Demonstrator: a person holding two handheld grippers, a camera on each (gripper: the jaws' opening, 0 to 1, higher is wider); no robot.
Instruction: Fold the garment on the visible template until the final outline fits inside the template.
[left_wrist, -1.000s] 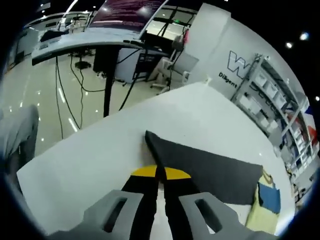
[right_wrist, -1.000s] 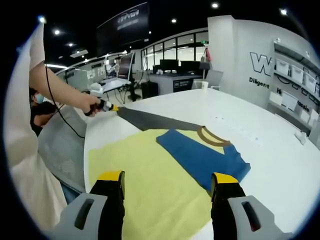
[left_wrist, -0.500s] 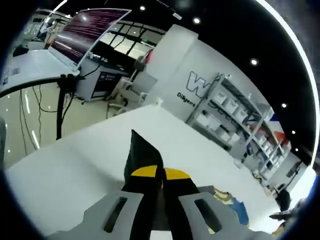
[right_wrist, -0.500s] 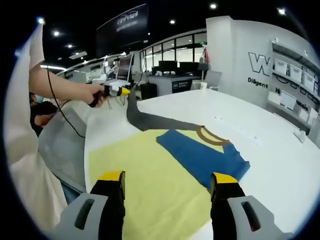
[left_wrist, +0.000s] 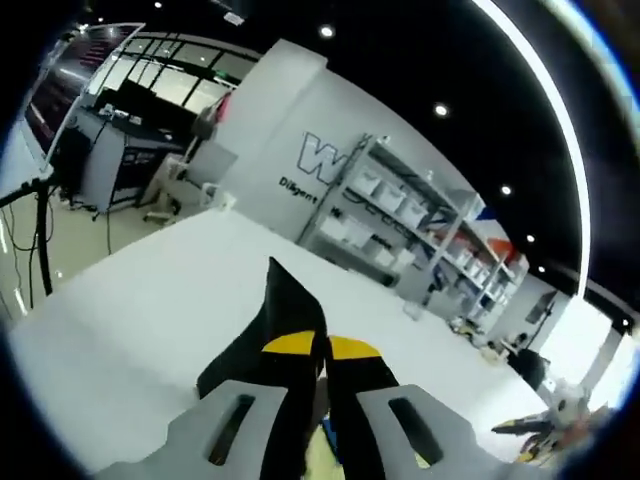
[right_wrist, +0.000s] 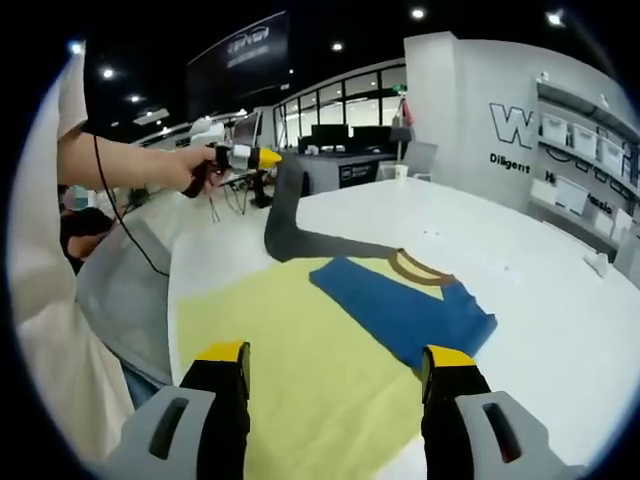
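The garment lies on the white table (right_wrist: 560, 300): a yellow body (right_wrist: 300, 340), a blue sleeve (right_wrist: 400, 305) folded across it, and a brown collar (right_wrist: 415, 265). Its dark grey sleeve (right_wrist: 290, 225) rises off the table, with the left gripper (right_wrist: 265, 158) shut on its tip and a person's hand (right_wrist: 200, 168) holding that gripper. In the left gripper view the same grey sleeve (left_wrist: 285, 305) hangs pinched in the shut left gripper (left_wrist: 320, 345). My right gripper (right_wrist: 335, 365) stands open low over the yellow body's near part, with nothing between its jaws.
A grey padded seat (right_wrist: 120, 290) and the person's pale clothing (right_wrist: 45, 300) stand at the table's left edge. Shelves with boxes (left_wrist: 420, 220) line the white wall behind. Bare table (left_wrist: 150, 300) spreads beyond the garment.
The left gripper has lifted the grey sleeve's tip from table height to well above it, so the sleeve now stands up. The right gripper has stayed in place, open.
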